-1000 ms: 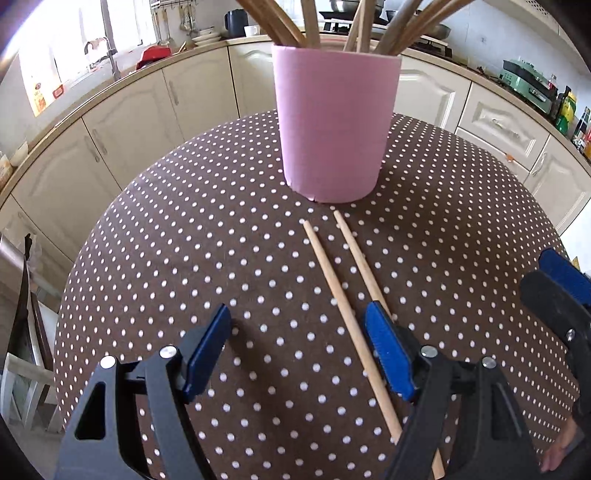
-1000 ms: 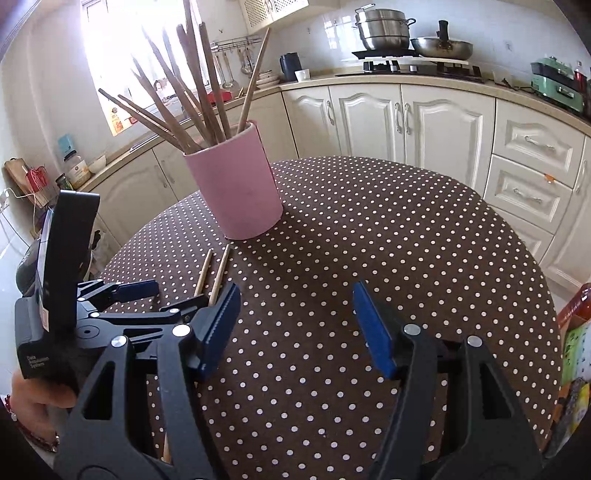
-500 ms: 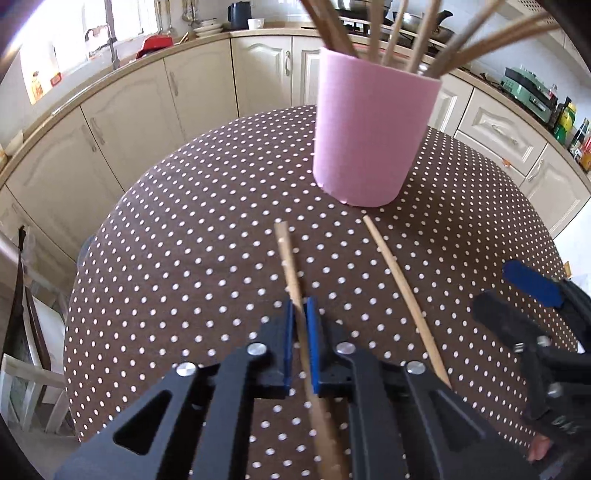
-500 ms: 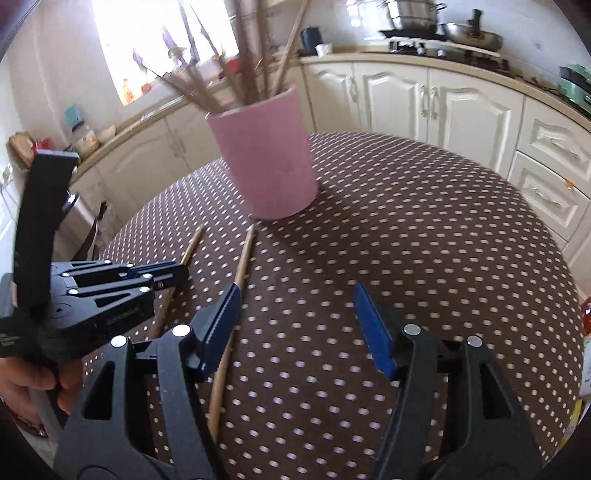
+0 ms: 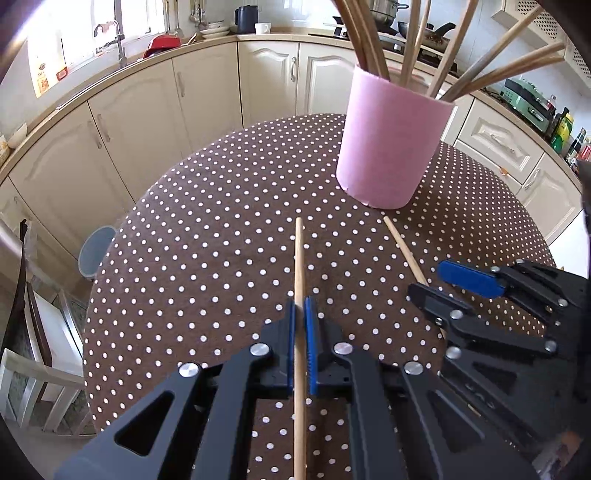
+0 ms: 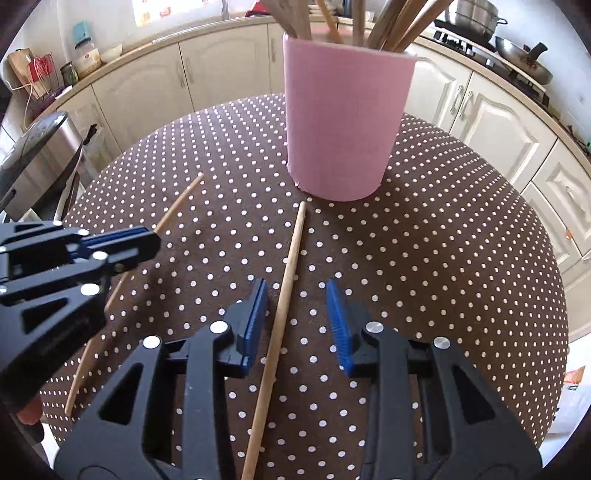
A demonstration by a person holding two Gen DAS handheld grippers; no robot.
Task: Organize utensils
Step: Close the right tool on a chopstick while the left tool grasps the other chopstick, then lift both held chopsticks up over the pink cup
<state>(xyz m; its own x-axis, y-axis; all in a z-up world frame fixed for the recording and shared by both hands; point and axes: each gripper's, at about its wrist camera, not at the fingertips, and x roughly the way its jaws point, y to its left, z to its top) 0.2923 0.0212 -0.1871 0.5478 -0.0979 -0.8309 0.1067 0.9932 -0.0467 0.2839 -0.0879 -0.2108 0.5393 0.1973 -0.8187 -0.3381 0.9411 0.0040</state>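
A pink holder [image 5: 391, 147] full of wooden chopsticks stands on the brown polka-dot table [image 5: 207, 236]; it also shows in the right wrist view [image 6: 343, 122]. My left gripper [image 5: 300, 317] is shut on one wooden chopstick [image 5: 298, 258], which points toward the holder. In the right wrist view the left gripper [image 6: 147, 240] holds that chopstick [image 6: 177, 203]. My right gripper [image 6: 296, 291] is open, its jaws on either side of the second chopstick [image 6: 288, 266], which lies on the table. That chopstick [image 5: 402, 247] and the right gripper [image 5: 436, 280] also show in the left wrist view.
Cream kitchen cabinets [image 5: 147, 122] curve around behind the table. A white chair [image 5: 33, 362] stands at the table's left edge. A metal bin [image 6: 40, 158] stands left of the table. A stove with pots [image 6: 480, 26] is at the back.
My left gripper has lifted and turned its chopstick toward the holder. My right gripper has moved left and lowered, its jaws now straddling the second chopstick and narrower than before.
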